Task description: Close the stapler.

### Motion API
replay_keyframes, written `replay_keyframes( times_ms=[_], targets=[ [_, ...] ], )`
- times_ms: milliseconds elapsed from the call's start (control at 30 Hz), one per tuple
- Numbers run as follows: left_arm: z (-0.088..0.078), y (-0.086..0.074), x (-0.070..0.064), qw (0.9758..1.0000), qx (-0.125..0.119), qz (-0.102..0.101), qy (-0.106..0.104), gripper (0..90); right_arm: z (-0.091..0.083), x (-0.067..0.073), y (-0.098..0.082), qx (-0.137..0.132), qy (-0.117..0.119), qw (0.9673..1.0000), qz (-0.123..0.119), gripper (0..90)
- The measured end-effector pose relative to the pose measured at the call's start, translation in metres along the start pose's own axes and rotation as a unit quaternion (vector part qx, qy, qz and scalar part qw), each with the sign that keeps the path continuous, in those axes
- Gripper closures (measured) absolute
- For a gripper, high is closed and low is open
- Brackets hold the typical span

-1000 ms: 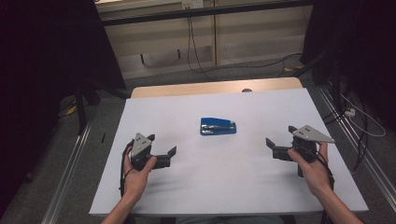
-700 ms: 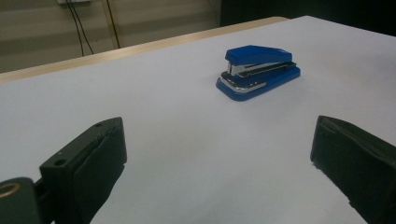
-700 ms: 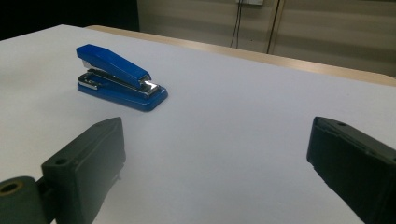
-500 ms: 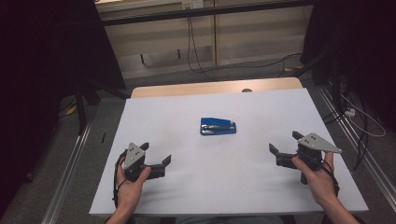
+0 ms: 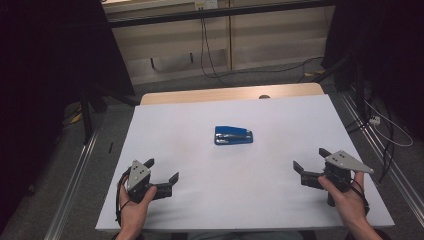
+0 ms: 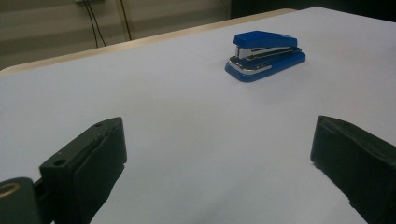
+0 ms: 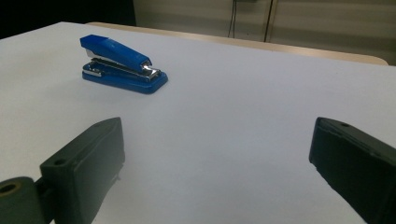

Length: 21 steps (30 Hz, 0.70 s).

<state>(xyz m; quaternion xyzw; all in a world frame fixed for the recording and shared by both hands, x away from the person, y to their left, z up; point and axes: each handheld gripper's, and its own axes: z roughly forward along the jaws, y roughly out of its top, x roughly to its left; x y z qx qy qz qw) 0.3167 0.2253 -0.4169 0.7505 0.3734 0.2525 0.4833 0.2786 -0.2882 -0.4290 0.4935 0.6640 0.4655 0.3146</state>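
— Blue plastic with a bright metal strip along its middle: that small stapler [image 5: 233,135] is what we are working toward. It lies flat near the middle of the white-covered table [image 5: 200,200], closed, with nothing touching it.

— And we are well apart from it. Our left gripper [image 5: 161,176] sits near the table's front left corner, our right gripper [image 5: 310,167] near the front right, each held in a hand. Both pairs of jaws stand wide apart and hold nothing; in the left gripper view the stapler [image 6: 265,54] shows ahead and to the right, in the right gripper view it [image 7: 122,64] shows ahead and to the left.

— So we judge this the very start: the approach, not yet a grasp.

— Agreed. Next, we think, one gripper must travel forward and inward, jaws kept apart, and line up across the stapler's narrow width before closing. The smooth casing may slip, so a square, centred grip matters.
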Motion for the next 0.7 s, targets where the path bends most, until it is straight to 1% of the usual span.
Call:
replay_keyframes(
  times_ms=[67,100,133,167,200,233,267,333,367,433,533,700],
  targets=[
    [-0.0001,-0.0022,0.0005,1.0000,0.001,-0.006,0.001,3.6,-0.0019,0.0004,-0.0024,-0.002,-0.003,1.0000,0.004,3.4],
    [-0.0003,-0.0032,0.0008,1.0000,0.005,-0.002,0.003,3.6,-0.0030,0.0006,-0.0029,-0.004,-0.003,1.0000,0.004,3.4],
    [-0.0005,-0.0044,0.0006,1.0000,0.005,-0.006,0.005,3.6,-0.0041,0.0007,-0.0032,-0.008,-0.004,0.9999,0.006,3.3],
    [-0.0013,-0.0052,0.0010,0.9999,0.008,-0.004,0.006,3.6,-0.0052,0.0008,-0.0037,-0.012,-0.005,0.9999,0.008,3.1],
    [-0.0022,-0.0060,0.0014,1.0000,0.007,-0.006,0.003,3.6,-0.0058,0.0005,-0.0045,-0.013,-0.006,0.9999,0.005,2.8],
    [-0.0038,-0.0065,0.0017,0.9999,0.008,-0.008,0.006,3.6,-0.0063,0.0005,-0.0057,-0.012,-0.008,0.9999,0.003,2.8],
    [-0.0040,-0.0068,0.0024,0.9999,0.006,-0.006,0.006,3.6,-0.0058,0.0004,-0.0071,-0.012,-0.009,0.9999,0.003,2.8],
    [-0.0030,-0.0070,0.0023,0.9999,0.010,-0.003,0.008,3.6,-0.0041,0.0011,-0.0084,-0.008,-0.008,0.9999,0.002,2.8],
    [-0.0024,-0.0073,0.0013,0.9999,0.008,-0.005,0.009,3.6,-0.0032,0.0017,-0.0082,-0.010,-0.008,0.9999,0.002,2.8],
    [-0.0021,-0.0071,0.0010,0.9999,0.012,0.003,0.008,3.6,-0.0008,0.0032,-0.0070,-0.018,-0.007,0.9998,0.002,2.8],
    [-0.0020,-0.0065,0.0016,0.9999,0.008,-0.006,0.009,3.6,0.0007,0.0041,-0.0063,-0.020,-0.005,0.9998,0.003,2.8],
    [-0.0006,-0.0063,0.0028,0.9999,0.009,-0.010,0.007,3.6,0.0025,0.0025,-0.0054,-0.019,-0.002,0.9998,0.010,2.5]
  ],
)
